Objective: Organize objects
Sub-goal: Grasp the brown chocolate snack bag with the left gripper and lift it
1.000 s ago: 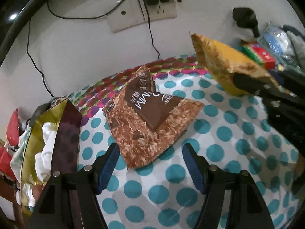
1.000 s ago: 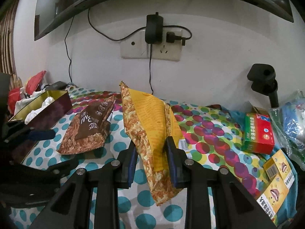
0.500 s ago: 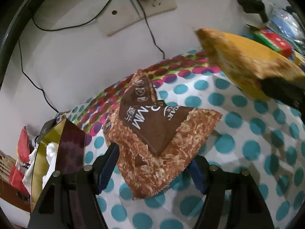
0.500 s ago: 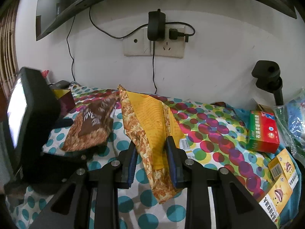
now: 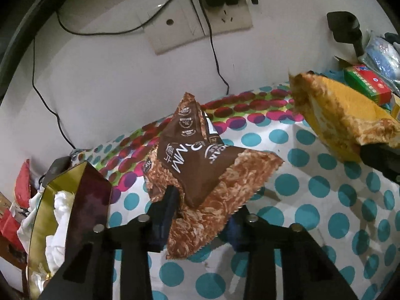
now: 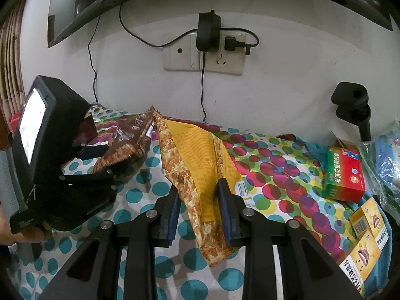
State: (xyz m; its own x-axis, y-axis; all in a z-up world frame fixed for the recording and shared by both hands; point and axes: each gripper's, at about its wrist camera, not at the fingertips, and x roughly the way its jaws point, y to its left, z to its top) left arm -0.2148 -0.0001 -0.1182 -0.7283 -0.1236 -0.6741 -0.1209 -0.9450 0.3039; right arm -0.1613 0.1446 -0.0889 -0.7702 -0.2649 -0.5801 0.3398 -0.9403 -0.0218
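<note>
A brown snack bag (image 5: 200,165) lies on the dotted tablecloth (image 5: 325,200), with its near corner between my left gripper's fingers. The jaws of my left gripper (image 5: 202,207) are closing, and the pads pinch that corner. From the right wrist view, the same brown snack bag (image 6: 125,140) shows at the left, in front of the left gripper (image 6: 105,157). My right gripper (image 6: 198,200) is shut on a yellow snack bag (image 6: 195,165) and holds it upright above the cloth. That yellow snack bag (image 5: 337,115) hangs at the right of the left wrist view.
A gold and maroon box (image 5: 82,200) stuffed with white tissue stands just left of the brown bag. A green and red medicine box (image 6: 345,175), yellow cartons (image 6: 365,240) and plastic bags (image 6: 387,155) crowd the right. A wall socket (image 6: 207,50) with cables and a black clamp stand (image 6: 352,105) are behind.
My left gripper has moved forward over the brown bag's near corner, and its jaws have narrowed from wide open onto it. The right gripper and yellow bag have stayed put.
</note>
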